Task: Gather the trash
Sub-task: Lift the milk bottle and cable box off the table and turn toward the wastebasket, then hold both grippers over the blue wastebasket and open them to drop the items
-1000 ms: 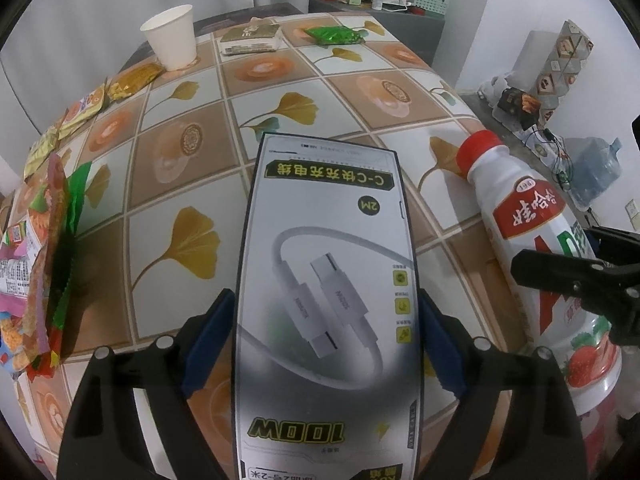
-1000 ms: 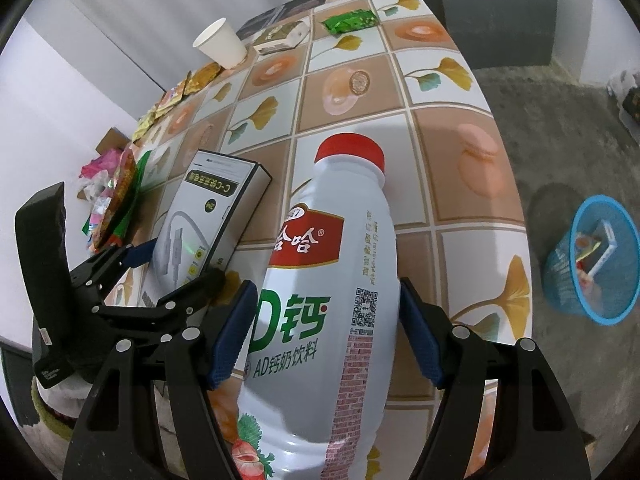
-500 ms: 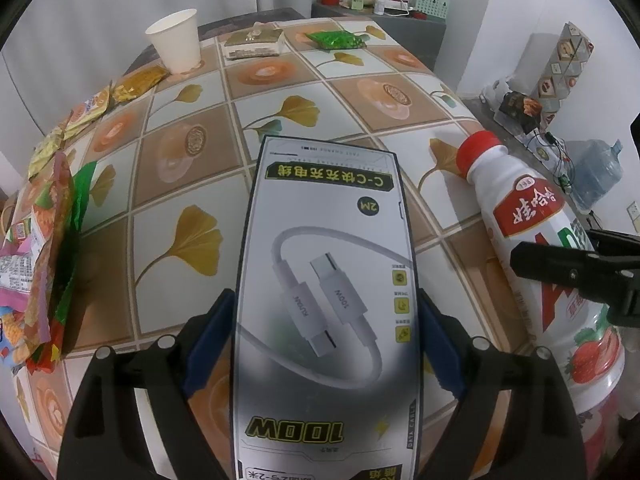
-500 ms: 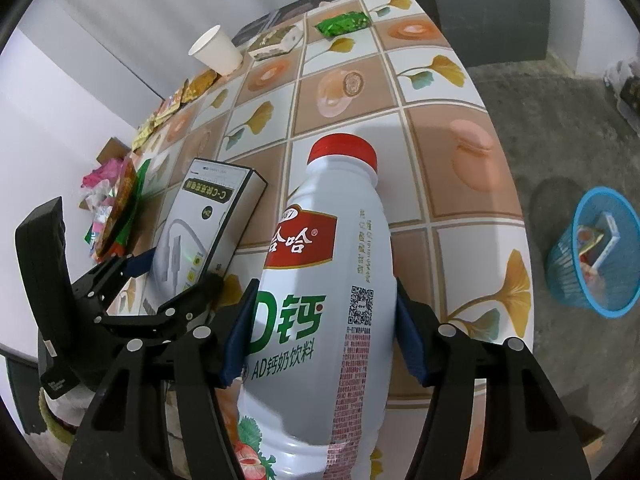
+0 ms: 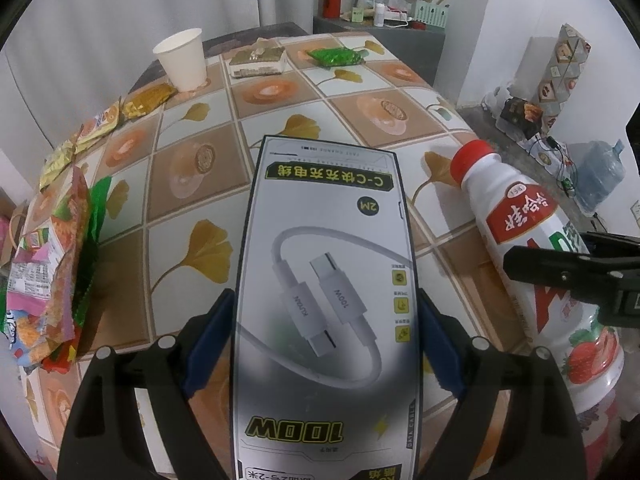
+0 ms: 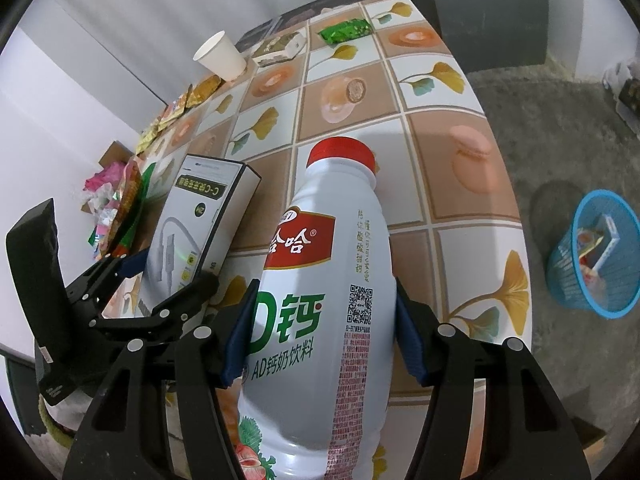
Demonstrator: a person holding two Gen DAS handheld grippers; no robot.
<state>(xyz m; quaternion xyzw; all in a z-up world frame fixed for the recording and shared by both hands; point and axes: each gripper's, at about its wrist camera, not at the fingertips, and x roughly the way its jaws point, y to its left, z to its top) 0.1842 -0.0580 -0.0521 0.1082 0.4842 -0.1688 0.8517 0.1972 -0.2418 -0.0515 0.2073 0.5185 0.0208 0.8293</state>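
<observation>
A grey cable box [image 5: 324, 260] printed with a white cable sits lengthwise between the blue pads of my left gripper [image 5: 324, 320], which is shut on its long sides. The box's far end tilts up over the tiled table [image 5: 192, 168]. A white drink bottle [image 6: 320, 240] with a red cap and a red and green label lies along my right gripper [image 6: 326, 320]. Both blue pads press on its body. In the right wrist view the left gripper [image 6: 164, 276] holds the box [image 6: 200, 216] just left of the bottle. The bottle [image 5: 520, 232] shows at the right of the left wrist view.
A blue mesh bin [image 6: 592, 264] holding scraps stands on the floor right of the table. On the table are a paper cup [image 5: 182, 60], a small flat box [image 5: 258, 62], a green wrapper [image 5: 336, 56] and snack packets [image 5: 52, 264] along the left edge.
The right gripper's pads have drawn in from a small gap until they touch the bottle. The left gripper still holds the cable box, and both hands stay about where they were.
</observation>
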